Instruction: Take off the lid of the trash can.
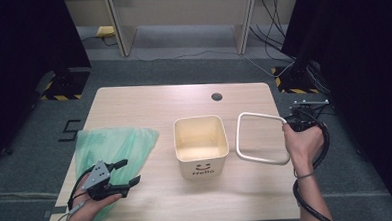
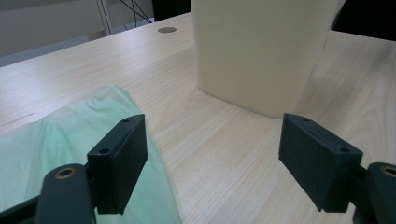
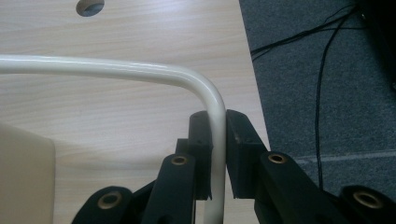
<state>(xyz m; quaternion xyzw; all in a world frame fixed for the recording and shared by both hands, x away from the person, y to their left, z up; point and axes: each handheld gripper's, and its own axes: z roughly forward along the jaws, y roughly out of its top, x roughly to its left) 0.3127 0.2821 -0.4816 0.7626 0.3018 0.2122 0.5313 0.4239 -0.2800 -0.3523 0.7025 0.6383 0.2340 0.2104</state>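
Left gripper (image 1: 125,174) low at the frame's bottom left, jaws wide apart and holding nothing.
Green plastic bag (image 1: 111,146) lies flat beneath it; mid-frame stands the cream "Hello" bin (image 1: 201,146); to its right, the right gripper (image 3: 217,154) clamps the white rim ring (image 1: 260,137), lifted over the table (image 1: 153,105).

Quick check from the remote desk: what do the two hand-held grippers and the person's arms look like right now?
Both are black two-jaw tools. The left hand-held gripper carries a grey three-cornered plate on top and has flat rectangular pads with brass-coloured pivot rings. The right hand-held gripper trails a thick black cable. Forearms are bare, no sleeves; a thin band circles the right wrist.
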